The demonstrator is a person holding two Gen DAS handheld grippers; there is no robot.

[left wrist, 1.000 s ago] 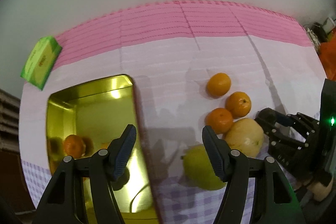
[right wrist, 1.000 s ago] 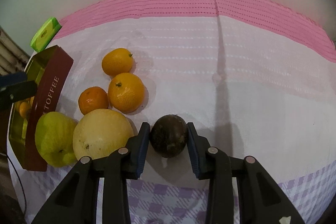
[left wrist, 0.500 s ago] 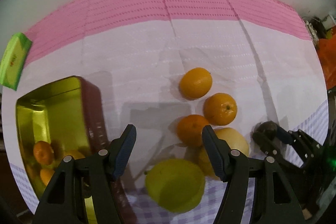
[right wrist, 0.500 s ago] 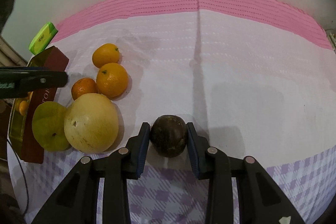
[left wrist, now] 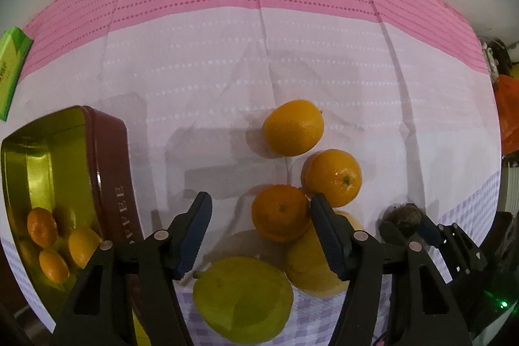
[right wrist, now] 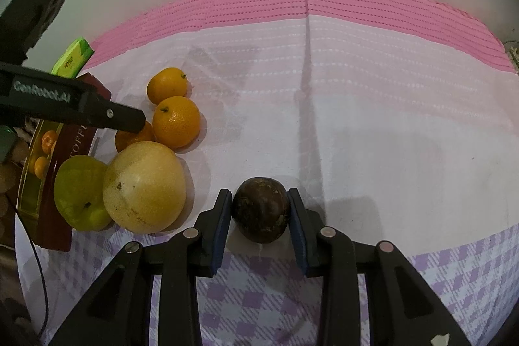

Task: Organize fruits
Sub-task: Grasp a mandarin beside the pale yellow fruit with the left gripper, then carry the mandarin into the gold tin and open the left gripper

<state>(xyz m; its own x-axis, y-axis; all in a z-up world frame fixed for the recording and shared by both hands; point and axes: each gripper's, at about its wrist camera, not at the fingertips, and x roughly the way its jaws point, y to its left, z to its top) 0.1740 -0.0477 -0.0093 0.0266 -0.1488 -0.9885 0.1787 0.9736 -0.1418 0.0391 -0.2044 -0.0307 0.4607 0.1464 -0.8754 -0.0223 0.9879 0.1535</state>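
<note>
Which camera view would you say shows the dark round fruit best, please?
The right wrist view: the dark round fruit sits centred and sharp between the right hand-held gripper pads. The left wrist view catches only its top, far right.

Three oranges (left wrist: 293,127) sit loose beside the gold tin (left wrist: 39,158), w/ a green pear (left wrist: 241,297) & yellow pear (right wrist: 144,185) touching nearer it, small oranges (left wrist: 42,226) inside, dark round fruit (right wrist: 261,209) farthest from it.
</note>
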